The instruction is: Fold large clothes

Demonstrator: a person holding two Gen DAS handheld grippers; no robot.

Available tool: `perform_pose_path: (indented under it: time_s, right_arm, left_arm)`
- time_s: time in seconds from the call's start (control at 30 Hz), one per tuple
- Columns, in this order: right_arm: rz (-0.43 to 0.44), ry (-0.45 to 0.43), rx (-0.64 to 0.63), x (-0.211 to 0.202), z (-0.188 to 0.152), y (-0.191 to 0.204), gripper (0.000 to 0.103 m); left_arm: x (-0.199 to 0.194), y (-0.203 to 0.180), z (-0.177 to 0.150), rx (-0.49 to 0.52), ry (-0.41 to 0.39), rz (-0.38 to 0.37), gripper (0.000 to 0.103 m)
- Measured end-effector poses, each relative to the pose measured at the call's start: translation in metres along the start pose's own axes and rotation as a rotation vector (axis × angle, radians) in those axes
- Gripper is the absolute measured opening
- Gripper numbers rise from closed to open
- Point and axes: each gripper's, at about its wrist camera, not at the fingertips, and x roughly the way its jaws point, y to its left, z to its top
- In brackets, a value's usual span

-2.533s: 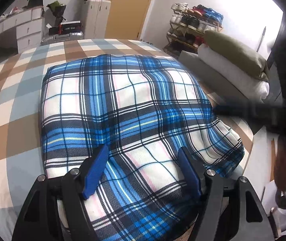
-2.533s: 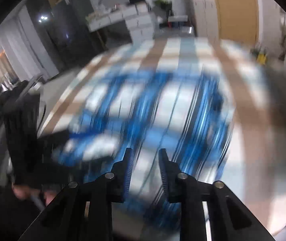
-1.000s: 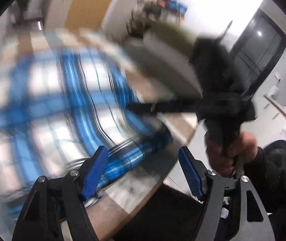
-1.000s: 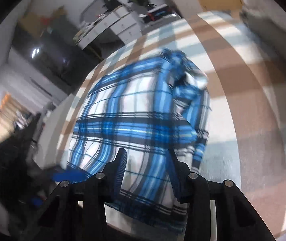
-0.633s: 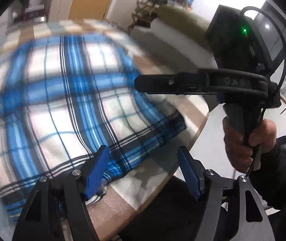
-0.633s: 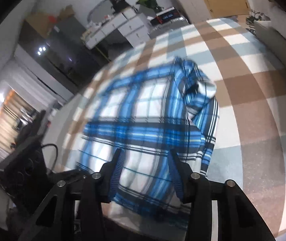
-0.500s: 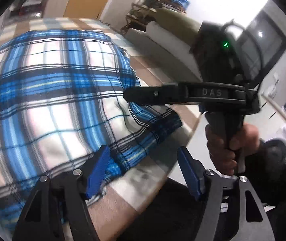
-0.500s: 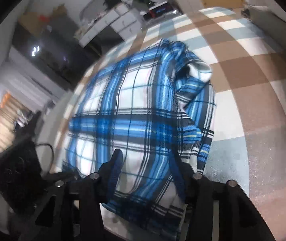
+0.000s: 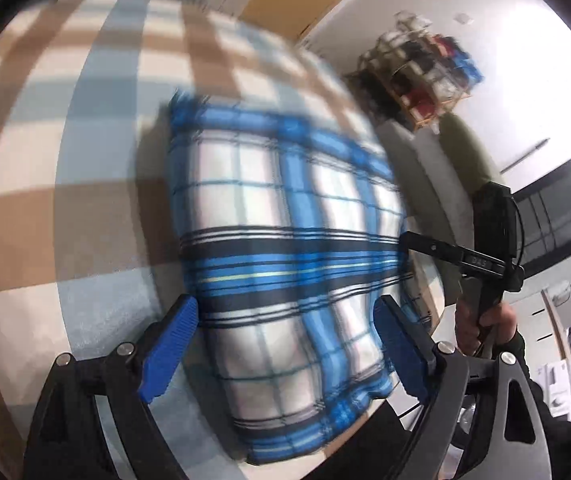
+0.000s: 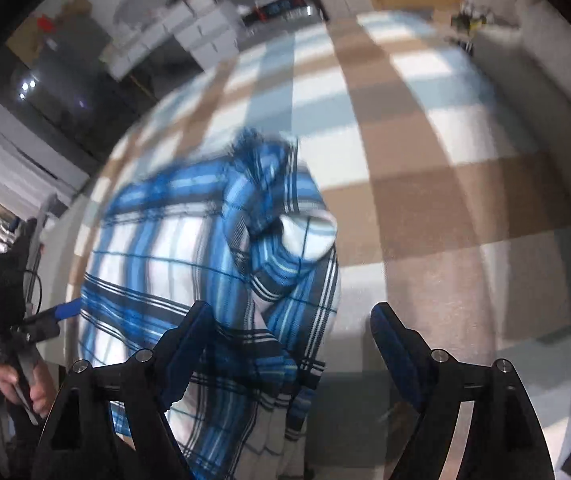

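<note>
A blue, white and black plaid garment [image 9: 285,240] lies folded into a thick rectangle on the bed. My left gripper [image 9: 285,320] hovers over its near end, jaws opening, and the cloth shows between the blue pads without touching them. In the right wrist view the garment [image 10: 189,256] has a bunched collar or sleeve at its right edge. My right gripper [image 10: 291,320] is above that edge with its jaws opening, and no pad presses on the cloth. Each gripper appears in the other view: the right gripper [image 9: 445,252] and the left gripper [image 10: 57,312].
The bed cover [image 9: 45,160] is checked in brown, pale blue and white. Grey and olive cushions [image 9: 461,152] and a shoe rack [image 9: 417,80] stand beyond the bed's right side. White drawers [image 10: 189,12] are at the far end. A hand [image 9: 481,324] holds the right gripper's handle.
The left wrist view has swung left, so the garment now sits centred between its fingers. Both grippers' jaws stand wider apart, the right's much more so.
</note>
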Motion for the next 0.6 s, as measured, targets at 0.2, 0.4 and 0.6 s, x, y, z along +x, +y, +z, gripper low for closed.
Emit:
perform_pose_path:
  time_s: [0.2,0.4,0.6]
  right_arm:
    - [0.05,0.036,-0.099,0.013,-0.005,0.034,0.058]
    - [0.052,-0.004,-0.183,0.004,-0.009,0.054,0.028]
    - [0.086,-0.012,-0.181,-0.006,-0.021,0.045,0.027]
  left_arm:
    - [0.016,-0.018,-0.006,0.08,0.081,-0.021,0.084]
    - [0.003,-0.033,-0.003,0.118,0.073,0.031,0.041]
    - [0.013,-0.004,-0.006,0.033,0.059,0.047,0.051]
